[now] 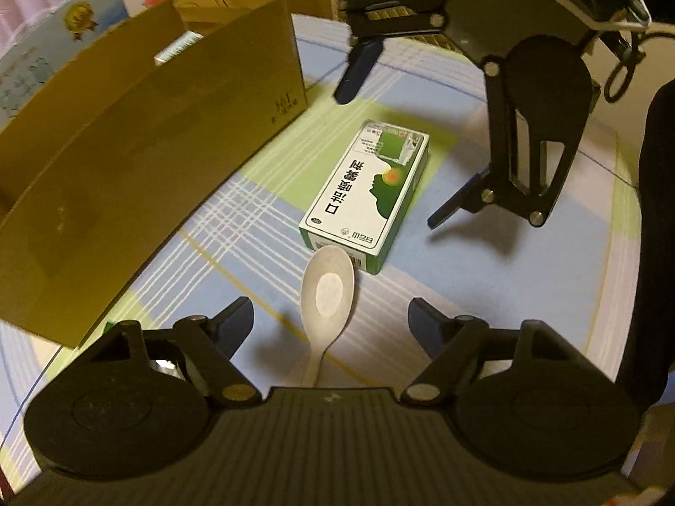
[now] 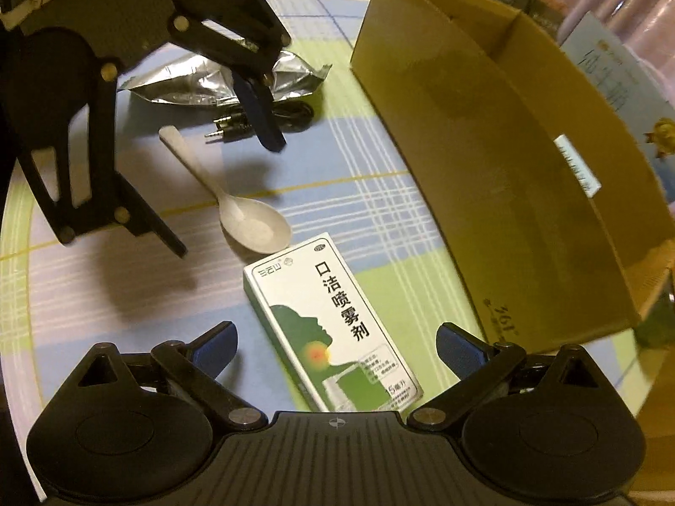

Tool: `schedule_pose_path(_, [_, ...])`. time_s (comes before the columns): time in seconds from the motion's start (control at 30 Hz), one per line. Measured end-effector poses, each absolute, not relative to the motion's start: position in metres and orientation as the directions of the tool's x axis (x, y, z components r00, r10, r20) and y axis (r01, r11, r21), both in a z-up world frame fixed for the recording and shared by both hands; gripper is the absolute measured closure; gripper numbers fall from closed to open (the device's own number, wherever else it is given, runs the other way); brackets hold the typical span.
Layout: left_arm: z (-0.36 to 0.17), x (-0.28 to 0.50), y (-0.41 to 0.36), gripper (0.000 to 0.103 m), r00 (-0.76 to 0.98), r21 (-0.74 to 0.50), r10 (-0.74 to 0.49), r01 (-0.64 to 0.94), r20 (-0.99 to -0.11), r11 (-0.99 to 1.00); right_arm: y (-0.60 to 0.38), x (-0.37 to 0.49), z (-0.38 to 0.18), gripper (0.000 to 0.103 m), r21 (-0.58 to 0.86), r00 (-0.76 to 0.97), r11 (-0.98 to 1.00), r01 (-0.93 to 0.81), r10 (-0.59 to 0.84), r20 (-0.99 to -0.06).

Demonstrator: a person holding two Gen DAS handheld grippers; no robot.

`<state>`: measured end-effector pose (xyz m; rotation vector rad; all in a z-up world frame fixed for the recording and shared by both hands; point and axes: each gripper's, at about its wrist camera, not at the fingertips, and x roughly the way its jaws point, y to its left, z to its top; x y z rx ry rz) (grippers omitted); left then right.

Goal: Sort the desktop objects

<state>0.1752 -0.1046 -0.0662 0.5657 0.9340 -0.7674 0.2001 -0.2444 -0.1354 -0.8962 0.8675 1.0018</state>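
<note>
Left wrist: left gripper [image 1: 331,320] jaws apart, straddling spoon [image 1: 327,295] to grab; right gripper [image 2: 335,343] jaws apart over spray box [image 2: 333,324], cardboard box [image 2: 506,160] beside.

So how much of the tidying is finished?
Barely any: the brown cardboard box shows only one pale flat item inside. Both the left gripper and right gripper are open and empty. The white spoon, green-and-white spray box, silver foil pouch and black cable remain on the checked tablecloth.
</note>
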Motion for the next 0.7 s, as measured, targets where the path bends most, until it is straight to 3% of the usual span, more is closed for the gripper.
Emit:
schedule_pose_path(0.1, [-0.075, 0.186, -0.112, 0.035, 0.343, 0.097, -0.315, 0.798, -0.885, 0.595, -0.24, 0.208, -0.14, 0.009, -0.175, 0.255, 0.259, -0.95, 0.318, -0.913])
schedule_pose_path(0.37, [-0.093, 0.204, -0.119, 0.048, 0.285, 0.047, -0.316, 0.806, -0.905, 0.591, -0.237, 0.216, -0.155, 0.022, -0.115, 0.189, 0.251, -0.961, 0.294, -0.937])
schedule_pose_path(0.53, [-0.095, 0.206, -0.118, 0.055, 0.274, 0.034, -0.326, 0.81, -0.905, 0.586, -0.243, 0.217, -0.155, 0.041, -0.092, 0.183, 0.296, -0.951, 0.296, -0.938])
schedule_pose_path(0.6, [-0.095, 0.205, -0.117, 0.067, 0.271, 0.031, -0.331, 0.813, -0.904, 0.582, -0.244, 0.214, -0.154, 0.044, -0.096, 0.186, 0.299, -0.949, 0.289, -0.939])
schedule_pose_path(0.7, [-0.094, 0.2, -0.117, 0.074, 0.277, 0.047, -0.323, 0.819, -0.905, 0.572, -0.248, 0.208, -0.151, 0.048, -0.097, 0.191, 0.318, -0.943, 0.28, -0.941])
